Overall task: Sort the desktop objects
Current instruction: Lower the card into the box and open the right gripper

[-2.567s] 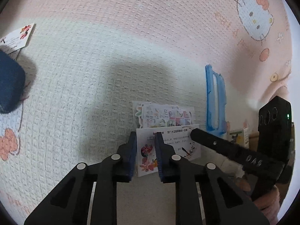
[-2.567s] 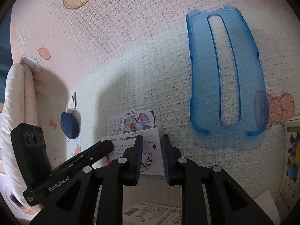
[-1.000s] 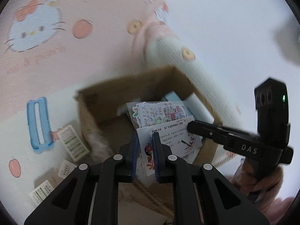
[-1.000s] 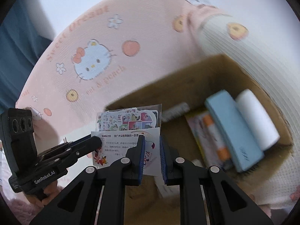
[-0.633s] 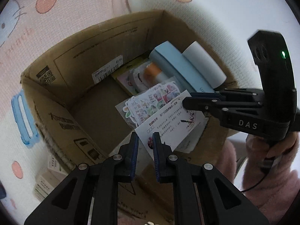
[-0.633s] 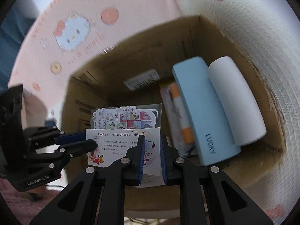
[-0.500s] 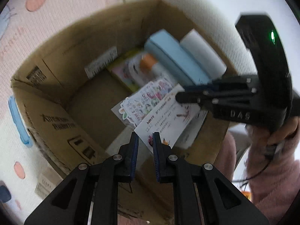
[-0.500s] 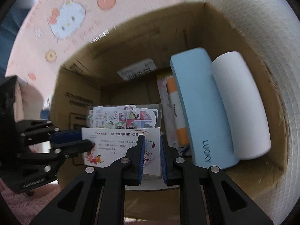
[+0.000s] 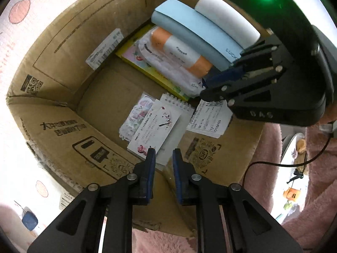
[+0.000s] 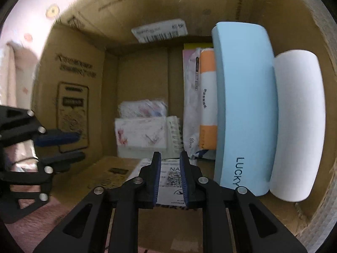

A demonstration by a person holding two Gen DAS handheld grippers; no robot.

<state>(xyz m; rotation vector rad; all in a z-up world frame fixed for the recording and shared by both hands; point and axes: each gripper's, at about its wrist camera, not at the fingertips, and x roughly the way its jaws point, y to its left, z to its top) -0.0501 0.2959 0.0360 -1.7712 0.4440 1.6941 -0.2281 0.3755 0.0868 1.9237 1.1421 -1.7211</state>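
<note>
A white flowered card [image 9: 154,127] and a sticker sheet [image 9: 134,116] lie on the floor of a cardboard box [image 9: 63,48], on a spiral notepad [image 9: 179,116]. My left gripper [image 9: 163,152] is open and empty just above the card's near edge. My right gripper [image 10: 170,157] is open and empty inside the box, above a printed slip [image 10: 170,175]. The card [image 10: 141,133] and stickers [image 10: 143,106] show blurred in the right wrist view. Each gripper shows in the other's view, the right [image 9: 207,90] and the left [image 10: 79,145].
In the box lie a light blue case marked LUCKY [image 10: 246,105], a white roll [image 10: 299,126], an orange and white wipes pack [image 9: 179,52], a yellow book [image 9: 147,67] and a printed slip [image 9: 210,116]. A pink patterned blanket [image 9: 19,14] surrounds the box.
Both grippers carried the card and stickers from the blanket over the box, then opened. The card and stickers now lie on the box floor. The right gripper has dipped into the box.
</note>
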